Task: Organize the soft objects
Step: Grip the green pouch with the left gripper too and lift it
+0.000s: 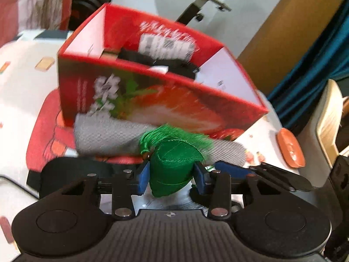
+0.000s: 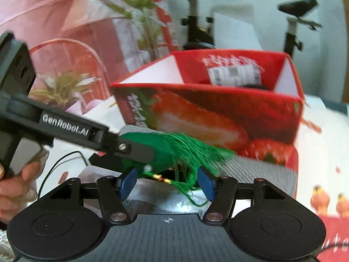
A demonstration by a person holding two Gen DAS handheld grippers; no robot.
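Green satin, stitched into a small padded pouch (image 1: 172,166) with a silky tassel (image 1: 174,135), is clamped between the blue pads of the left gripper (image 1: 172,174) and held just above the patterned cloth (image 1: 19,87), apparently so that it can be carried into the red strawberry box (image 1: 152,100) at twelve o'clock. A grey fabric piece (image 1: 104,135) lies against the box's near wall, at eleven o'clock from the pouch.

In the right wrist view, the tassel threads (image 2: 192,150) and a beaded cord (image 2: 161,178) are seen hanging between the pads of the right gripper (image 2: 166,182), which stand apart without pressing on them; it is judged to be steadying or gathering the loose strands.

Only the left view shows black items (image 1: 157,62) already lying in the box. Only the right view shows the left gripper from outside (image 2: 135,150), the person's hand (image 2: 15,181) on its handle at nine o'clock, and a potted plant (image 2: 63,87) at ten o'clock.
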